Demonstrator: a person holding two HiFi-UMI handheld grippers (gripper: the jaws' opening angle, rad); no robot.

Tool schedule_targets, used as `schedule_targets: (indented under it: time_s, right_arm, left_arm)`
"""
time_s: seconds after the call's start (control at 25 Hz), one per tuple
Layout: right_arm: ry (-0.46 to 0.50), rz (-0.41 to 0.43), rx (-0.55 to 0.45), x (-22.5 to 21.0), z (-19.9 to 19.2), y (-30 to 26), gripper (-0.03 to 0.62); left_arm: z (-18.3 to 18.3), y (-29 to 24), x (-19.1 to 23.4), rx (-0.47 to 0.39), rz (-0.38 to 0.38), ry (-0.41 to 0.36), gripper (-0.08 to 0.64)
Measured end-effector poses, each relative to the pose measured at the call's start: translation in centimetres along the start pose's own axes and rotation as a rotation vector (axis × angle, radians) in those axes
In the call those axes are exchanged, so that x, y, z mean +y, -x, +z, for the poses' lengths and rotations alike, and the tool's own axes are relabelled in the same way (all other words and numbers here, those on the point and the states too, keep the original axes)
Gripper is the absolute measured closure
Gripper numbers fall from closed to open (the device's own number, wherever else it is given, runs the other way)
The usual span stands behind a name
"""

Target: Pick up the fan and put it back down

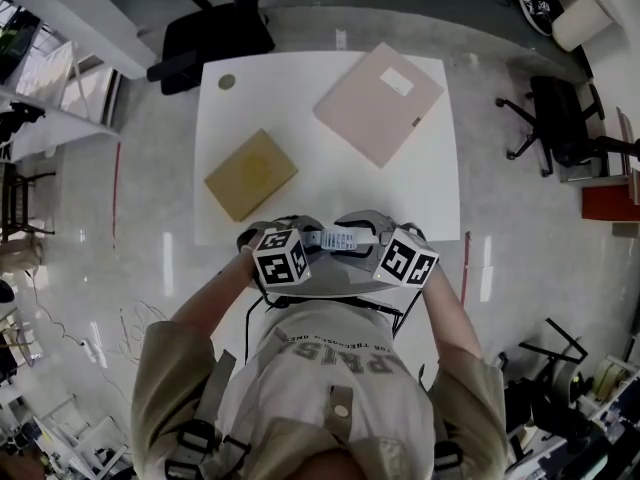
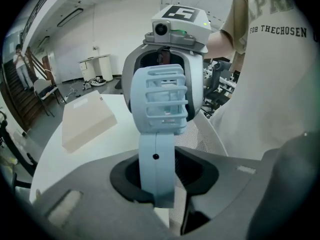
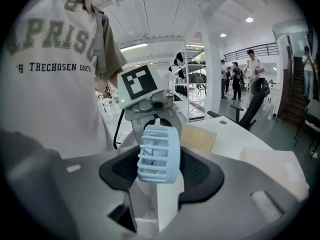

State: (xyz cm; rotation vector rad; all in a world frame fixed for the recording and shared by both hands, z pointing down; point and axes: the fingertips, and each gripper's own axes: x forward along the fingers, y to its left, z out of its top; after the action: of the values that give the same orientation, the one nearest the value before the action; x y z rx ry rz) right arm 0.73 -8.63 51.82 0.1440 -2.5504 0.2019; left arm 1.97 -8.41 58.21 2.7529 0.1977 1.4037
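Both grippers are clenched on one thing: the pale blue plastic handheld fan (image 2: pixel 159 104), held between them clear of the white table (image 1: pixel 300 78), over its near edge. The left gripper (image 2: pixel 157 184) has its jaws closed on the smooth straight handle (image 2: pixel 156 169), which runs out ahead of it to the slatted round cage head (image 3: pixel 159 154). The right gripper (image 3: pixel 159 170) faces it from the far end with its jaws against either side of that cage, as far as its own view shows.

Beyond the grippers, a flat tan square box (image 1: pixel 250 174) lies ahead of the left one and a wide pale pink flat box (image 1: pixel 378 103) farther ahead of the right one, both well apart from the fan.

By its looks the fan is light and stiff, but the thin cage slats could flex or crack under a hard squeeze, and the glossy handle may slip. The handle is the safer hold, so the cage wants only light pressure on the way down.
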Motion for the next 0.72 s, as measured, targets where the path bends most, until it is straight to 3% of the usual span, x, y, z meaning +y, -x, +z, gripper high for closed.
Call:
schedule_targets:
  time_s: [0.08,0.44,0.72]
  right_arm:
    - [-0.004,-0.021,0.021,-0.1,-0.7,-0.2,0.396]
    - [-0.094,-0.009,-0.028,-1.1,-0.5,-0.5,0.407]
    - [-0.294,0.022,-0.148,-1.7,-1.4,-0.6,0.407]
  left_arm:
    - [-0.3,0.0,0.3,0.009,0.002,0.003,0.434]
    - [-0.6,-0.1,1.2,0.014,0.004,0.009,0.433]
    - [-1.0,-0.4,1.6,0.036,0.063,-0.025,0.393]
